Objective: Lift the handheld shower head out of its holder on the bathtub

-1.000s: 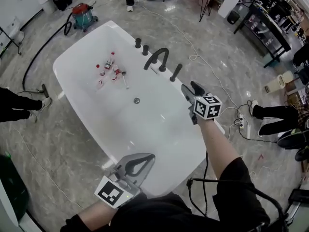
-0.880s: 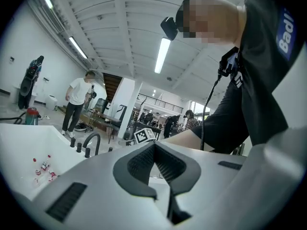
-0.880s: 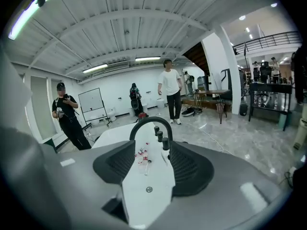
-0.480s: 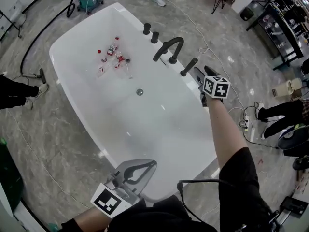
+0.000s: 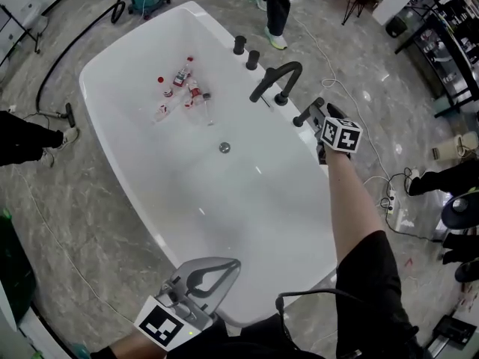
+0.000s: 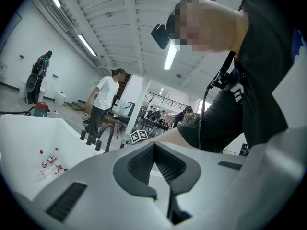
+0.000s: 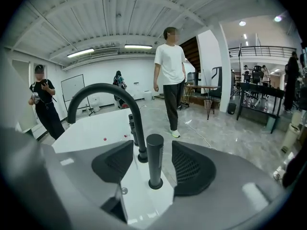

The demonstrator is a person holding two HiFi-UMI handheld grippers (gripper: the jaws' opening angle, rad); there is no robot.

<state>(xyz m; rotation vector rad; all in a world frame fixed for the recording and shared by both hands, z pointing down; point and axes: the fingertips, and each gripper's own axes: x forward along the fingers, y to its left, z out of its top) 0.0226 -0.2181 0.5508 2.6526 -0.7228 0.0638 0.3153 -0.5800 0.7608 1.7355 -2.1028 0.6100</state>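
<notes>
The handheld shower head (image 5: pixel 307 114) is a dark cylinder standing upright in its holder on the right rim of the white bathtub (image 5: pixel 97 81). In the right gripper view the shower head (image 7: pixel 154 157) rises between the two fingers. My right gripper (image 5: pixel 320 114) (image 7: pixel 152 147) straddles it with its jaws opening, and a gap shows on each side of the cylinder. My left gripper (image 5: pixel 227 265) (image 6: pixel 154 147) hangs over the tub's near end, shut, with nothing in it.
An arched black faucet (image 5: pixel 277 77) (image 7: pixel 103 92) and two dark knobs (image 5: pixel 246 51) stand on the rim beyond the shower head. Small bottles (image 5: pixel 183 88) lie inside the tub near a drain (image 5: pixel 224 147). A person (image 7: pixel 170 75) stands close behind the faucet. Cables run across the floor.
My right gripper has travelled along the tub rim to the shower head and now straddles it. My left gripper has sunk lower in the head view. A person has walked nearer the faucet.
</notes>
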